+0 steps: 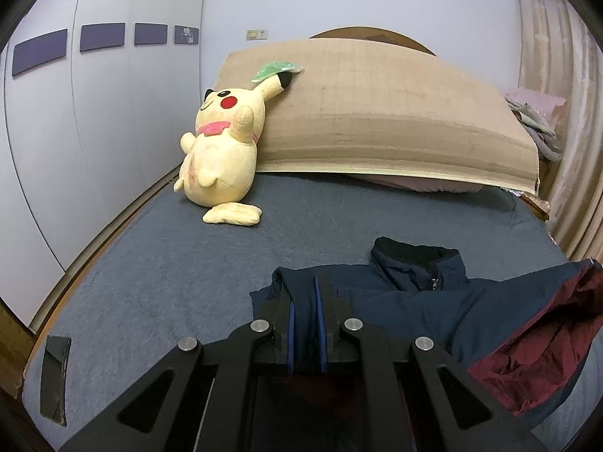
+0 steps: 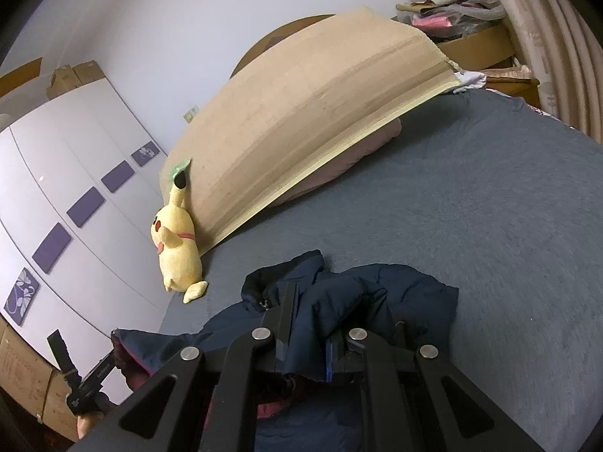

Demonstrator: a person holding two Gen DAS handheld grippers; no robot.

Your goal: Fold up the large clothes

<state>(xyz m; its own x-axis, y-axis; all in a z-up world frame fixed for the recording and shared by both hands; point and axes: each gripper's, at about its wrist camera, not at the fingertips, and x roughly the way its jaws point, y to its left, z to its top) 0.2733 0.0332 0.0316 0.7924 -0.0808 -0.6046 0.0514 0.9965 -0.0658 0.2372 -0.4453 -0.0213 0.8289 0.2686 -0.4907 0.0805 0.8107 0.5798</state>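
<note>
Left wrist view: left gripper (image 1: 305,282), black frame with blue-padded jaws drawn narrow and clamped on a fold of the navy blue padded jacket with maroon lining (image 1: 433,301). Jacket lies crumpled on the grey-blue bed sheet (image 1: 169,263), near edge of bed, stand-up collar with zip uppermost, maroon lining turned out on the right. Yellow plush toy with red cheeks and pink neckband (image 1: 220,143) sits well apart at the head of the bed, leaning on a tan curved cardboard sheet (image 1: 377,113). White wardrobe doors with purple panels (image 1: 101,37) on the left; beige curtain (image 1: 557,75) on the right. Right wrist view: right gripper (image 2: 316,324), jaws closed on a bunched ridge of the same jacket (image 2: 377,293), fabric gathered between them and hiding the right finger's tip. Jacket spreads leftward, lining showing at its left edge. Plush toy (image 2: 177,248) stands against the cardboard (image 2: 301,120), apart from the jacket. The left gripper (image 2: 90,380) shows partly at lower left.
</note>
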